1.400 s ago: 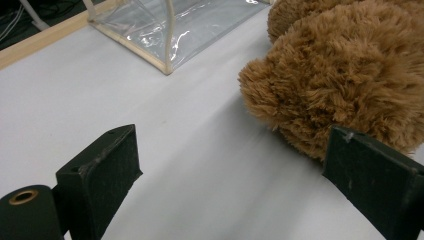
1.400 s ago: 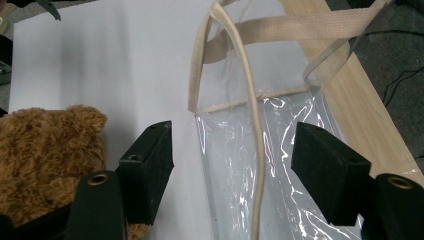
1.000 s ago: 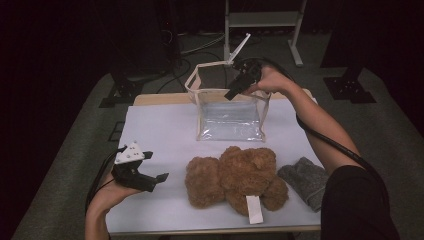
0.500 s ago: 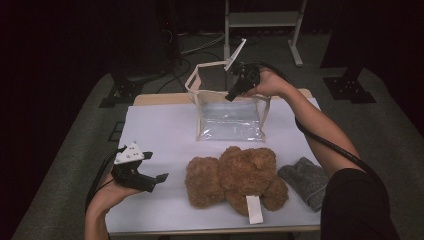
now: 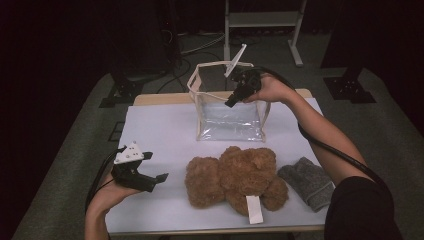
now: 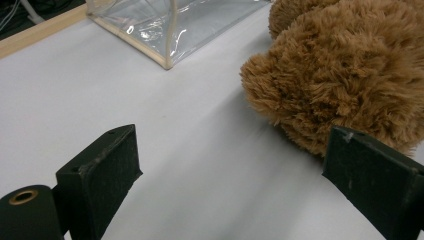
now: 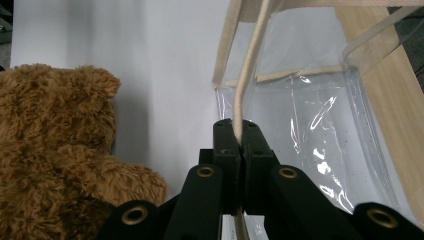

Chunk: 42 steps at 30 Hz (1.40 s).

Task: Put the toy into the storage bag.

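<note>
At the far side of the white table (image 5: 160,130), the right gripper (image 5: 234,100) has just closed and pinches the cream fabric rim (image 7: 243,95) of a clear plastic bag (image 5: 230,120), while the left gripper (image 5: 152,181) rests wide open and empty beside a fluffy brown teddy bear (image 5: 235,177).

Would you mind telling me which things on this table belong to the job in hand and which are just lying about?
In the job:
- clear plastic bag with cream trim, its rim pinched by the right gripper
- brown plush teddy bear, likely next to go in
- left gripper, open beside the bear

Lying about:
- grey knitted cloth
- white metal stand behind the table
</note>
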Available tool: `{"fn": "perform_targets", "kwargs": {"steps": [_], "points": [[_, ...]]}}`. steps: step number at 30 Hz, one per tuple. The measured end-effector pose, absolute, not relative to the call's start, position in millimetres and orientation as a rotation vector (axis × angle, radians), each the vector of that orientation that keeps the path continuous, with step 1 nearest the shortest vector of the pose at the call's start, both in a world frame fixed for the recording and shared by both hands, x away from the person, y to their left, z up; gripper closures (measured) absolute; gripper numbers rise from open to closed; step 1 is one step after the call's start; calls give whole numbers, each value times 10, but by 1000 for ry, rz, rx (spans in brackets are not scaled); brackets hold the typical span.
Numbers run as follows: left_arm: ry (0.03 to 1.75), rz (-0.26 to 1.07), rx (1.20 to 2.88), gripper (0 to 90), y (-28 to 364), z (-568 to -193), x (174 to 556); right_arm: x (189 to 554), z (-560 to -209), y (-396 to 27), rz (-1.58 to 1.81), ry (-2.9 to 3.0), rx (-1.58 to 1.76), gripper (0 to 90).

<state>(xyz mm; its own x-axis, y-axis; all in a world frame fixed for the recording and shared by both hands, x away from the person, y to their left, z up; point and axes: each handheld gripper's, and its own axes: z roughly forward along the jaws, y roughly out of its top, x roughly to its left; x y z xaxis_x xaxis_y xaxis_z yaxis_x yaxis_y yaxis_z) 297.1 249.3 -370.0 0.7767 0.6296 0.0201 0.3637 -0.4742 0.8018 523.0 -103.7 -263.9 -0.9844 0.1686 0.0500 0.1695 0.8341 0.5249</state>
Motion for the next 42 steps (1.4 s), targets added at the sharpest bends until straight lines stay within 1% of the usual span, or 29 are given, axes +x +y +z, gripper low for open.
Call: {"fn": "perform_targets", "kwargs": {"steps": [6, 30, 42], "points": [[737, 394, 2115, 70, 2493, -3701, 2972, 5152, -2646, -1043, -859, -2998, -271, 870], [742, 390, 2112, 70, 2518, -3701, 2968, 5070, -2655, -1070, -864, -2971, -246, 870], [739, 377, 2123, 70, 2506, -3729, 2986, 4870, -2655, -1111, -873, -2938, -195, 870]]}}
